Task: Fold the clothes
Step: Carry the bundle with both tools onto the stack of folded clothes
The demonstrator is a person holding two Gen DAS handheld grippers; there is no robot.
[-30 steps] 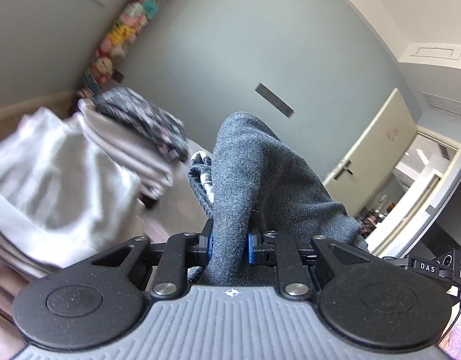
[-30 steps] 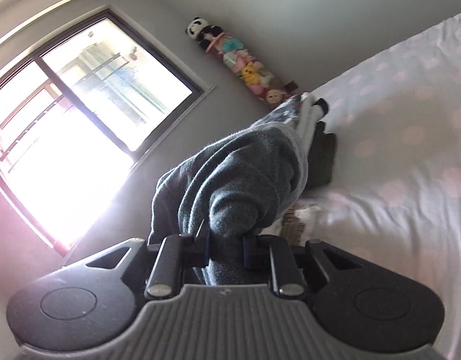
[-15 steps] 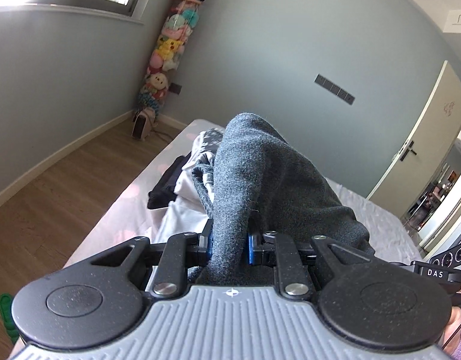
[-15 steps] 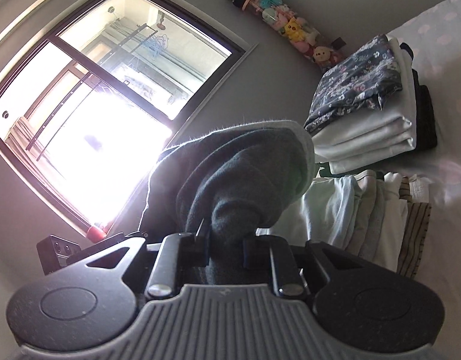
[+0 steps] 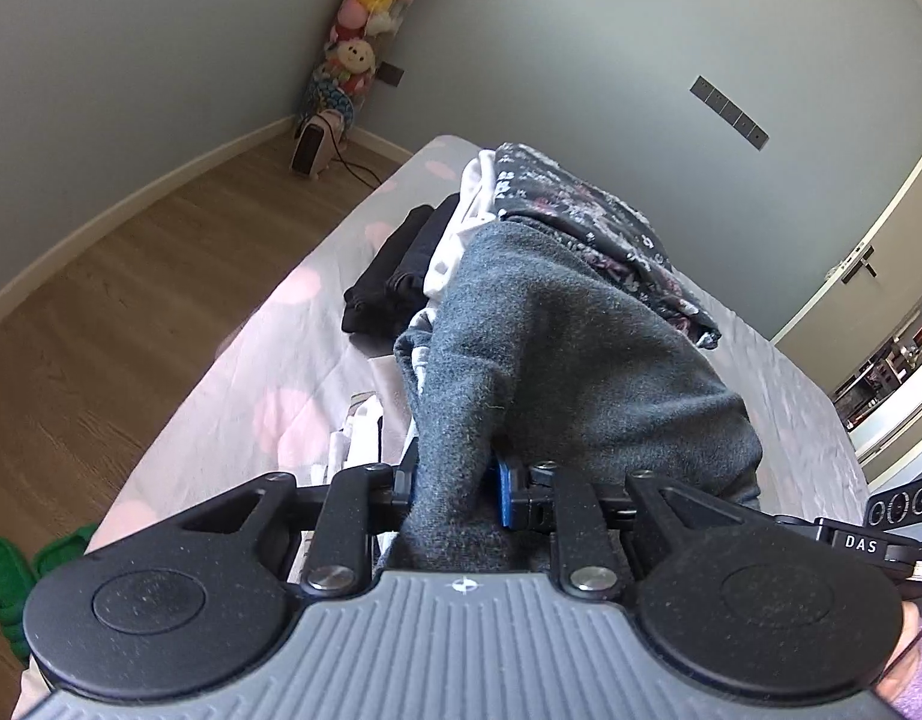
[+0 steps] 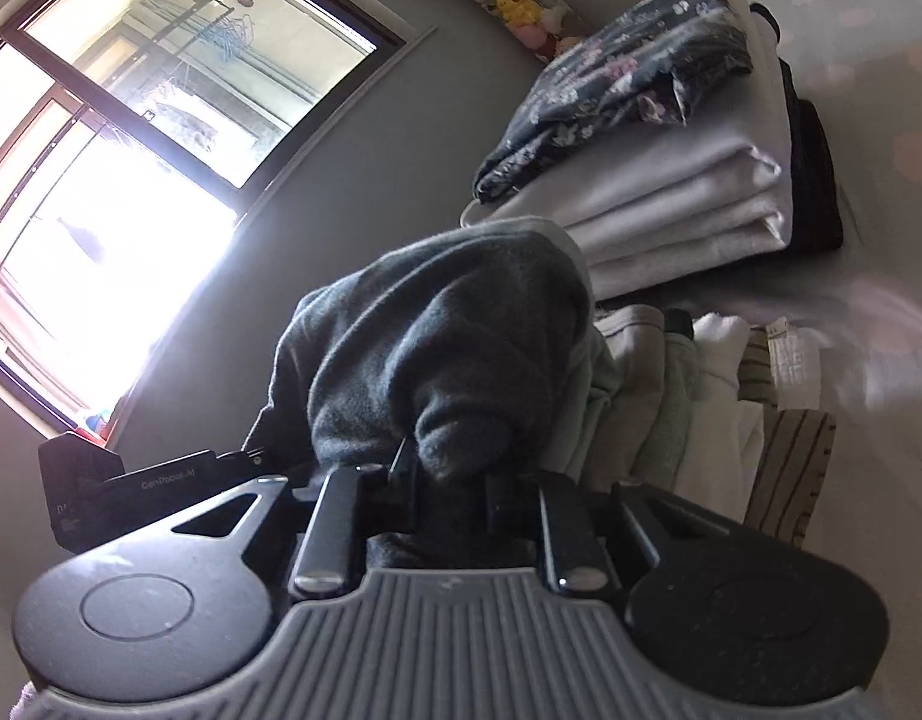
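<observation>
Grippers level out over the bed (image 5: pixel 293 360) as I watch, left gripper (image 5: pixel 455 489) and right gripper (image 6: pixel 446 477) each pinching a bunched fold of the grey sweater (image 5: pixel 569 348), which drapes over both sets of fingertips and hides them beside the folded stack (image 6: pixel 671 180).

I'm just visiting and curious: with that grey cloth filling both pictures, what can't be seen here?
- Left wrist view: the grey garment hides the left claw tips and much of the folded stack.
- Right wrist view: the same garment covers the right claw tips; its full shape is unclear.
- Right wrist view: glare washes out the window.
- Left wrist view: green slippers cut by the edge.
</observation>
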